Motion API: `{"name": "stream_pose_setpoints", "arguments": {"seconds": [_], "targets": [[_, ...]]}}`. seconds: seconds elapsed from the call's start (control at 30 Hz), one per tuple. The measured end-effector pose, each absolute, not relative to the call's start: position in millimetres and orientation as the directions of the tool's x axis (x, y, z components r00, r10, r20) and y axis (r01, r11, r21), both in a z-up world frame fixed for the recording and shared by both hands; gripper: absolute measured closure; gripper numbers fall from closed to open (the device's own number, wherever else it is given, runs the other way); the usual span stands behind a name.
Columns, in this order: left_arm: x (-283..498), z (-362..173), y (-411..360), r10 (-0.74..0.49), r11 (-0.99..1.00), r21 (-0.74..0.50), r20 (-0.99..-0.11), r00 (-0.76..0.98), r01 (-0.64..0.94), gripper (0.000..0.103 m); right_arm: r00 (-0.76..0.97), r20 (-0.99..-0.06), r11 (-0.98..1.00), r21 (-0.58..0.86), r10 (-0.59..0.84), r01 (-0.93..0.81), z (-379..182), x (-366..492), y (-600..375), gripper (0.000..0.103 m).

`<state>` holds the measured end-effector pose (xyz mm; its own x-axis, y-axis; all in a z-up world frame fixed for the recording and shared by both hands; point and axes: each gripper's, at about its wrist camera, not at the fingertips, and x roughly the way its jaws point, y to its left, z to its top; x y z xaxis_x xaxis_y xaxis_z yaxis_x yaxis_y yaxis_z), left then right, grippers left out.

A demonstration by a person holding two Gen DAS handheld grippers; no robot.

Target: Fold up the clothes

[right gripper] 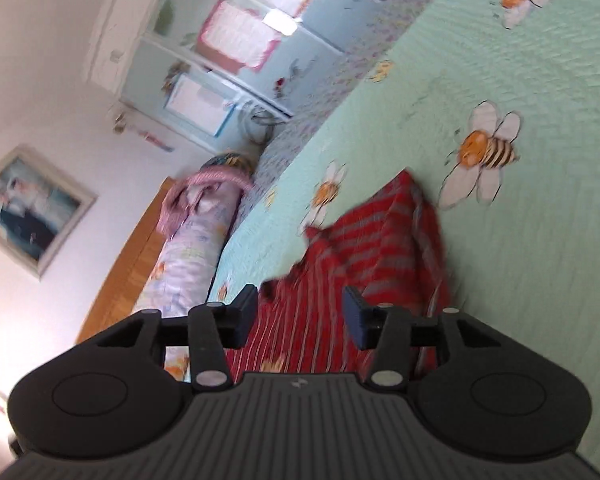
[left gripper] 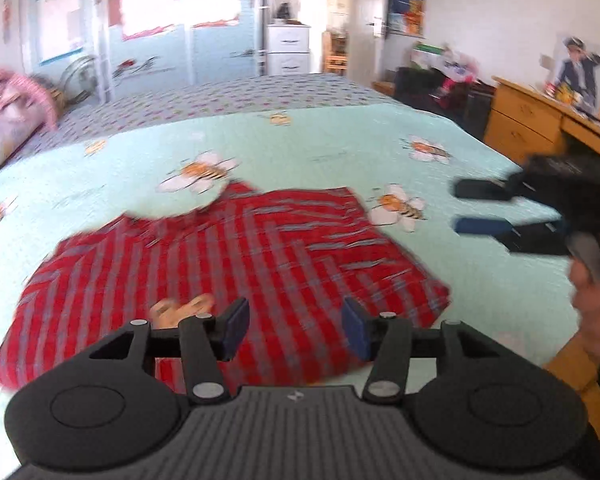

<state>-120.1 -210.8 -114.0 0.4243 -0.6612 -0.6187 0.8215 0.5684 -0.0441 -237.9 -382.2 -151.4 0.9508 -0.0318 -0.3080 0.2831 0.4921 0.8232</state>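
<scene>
A red garment with grey stripes (left gripper: 240,260) lies spread and rumpled on the mint-green bedspread (left gripper: 320,148), which is printed with bees. My left gripper (left gripper: 296,320) hovers over the garment's near edge; its jaws stand open with nothing pinched between them. At the right of the left wrist view, my right gripper (left gripper: 470,208) is open above bare bedspread, just off the garment's right side. In the right wrist view the picture is rolled; the right gripper (right gripper: 300,308) is open over the striped garment (right gripper: 380,240), with no cloth between its pads.
A pale bolster pillow (right gripper: 192,248) under a pink cloth lies along the wooden headboard (right gripper: 128,256). A wooden desk (left gripper: 540,120) stands right of the bed, a light-blue wardrobe (left gripper: 160,40) beyond it. A person's hand (left gripper: 596,304) holds the right gripper.
</scene>
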Motion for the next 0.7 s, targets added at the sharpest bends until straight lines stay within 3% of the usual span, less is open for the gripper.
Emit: {"name": "stream_pose_setpoints", "arguments": {"seconds": [0.07,0.13,0.17,0.23,0.3,0.37,0.47,0.53,0.6,0.7], "targets": [[-108.7,-119.3,-191.8,-0.639,0.614,-0.066,-0.625,0.447,0.786,0.049,0.951,-0.306,0.52,0.818,0.034,0.244,-160.4,-226.5,-359.9,0.032],[-95.9,-121.5,-176.3,-0.612,0.661,-0.086,-0.636,0.47,0.745,0.049,0.947,-0.306,0.543,0.814,0.097,0.207,-169.7,-215.5,-338.4,0.031],[-88.8,-122.7,-169.0,-0.603,0.682,-0.101,-0.638,0.479,0.724,0.049,0.94,-0.336,0.503,0.823,0.06,0.263,-182.1,-222.2,-346.5,0.031],[-75.2,-121.9,-149.7,-0.582,0.727,-0.132,-0.64,0.503,0.673,0.049,0.916,-0.4,0.413,0.833,-0.01,0.368,-206.9,-235.4,-362.8,0.035],[-66.6,-118.7,-128.5,-0.567,0.76,-0.151,-0.631,0.53,0.633,0.049,0.882,-0.466,0.312,0.829,-0.072,0.464,-231.6,-248.6,-379.1,0.062],[-56.7,-119.6,-114.0,-0.55,0.78,-0.155,-0.63,0.547,0.606,0.049,0.842,-0.522,0.285,0.793,-0.137,0.539,-235.5,-264.9,-387.2,0.059],[-42.1,-125.9,-107.9,-0.544,0.793,-0.177,-0.638,0.545,0.583,0.049,0.887,-0.44,0.378,0.805,-0.139,0.458,-196.8,-274.0,-379.1,0.058],[-35.5,-128.6,-113.8,-0.552,0.789,-0.185,-0.633,0.544,0.585,0.049,0.915,-0.386,0.444,0.805,-0.112,0.394,-178.1,-249.7,-372.3,0.051],[-30.0,-130.3,-121.9,-0.561,0.784,-0.19,-0.624,0.544,0.592,0.049,0.939,-0.334,0.505,0.799,-0.081,0.327,-159.9,-224.9,-365.5,0.032],[-20.7,-134.2,-130.1,-0.561,0.779,-0.17,-0.618,0.551,0.603,0.049,0.938,-0.346,0.514,0.807,0.015,0.29,-174.5,-163.4,-371.6,0.03]]}}
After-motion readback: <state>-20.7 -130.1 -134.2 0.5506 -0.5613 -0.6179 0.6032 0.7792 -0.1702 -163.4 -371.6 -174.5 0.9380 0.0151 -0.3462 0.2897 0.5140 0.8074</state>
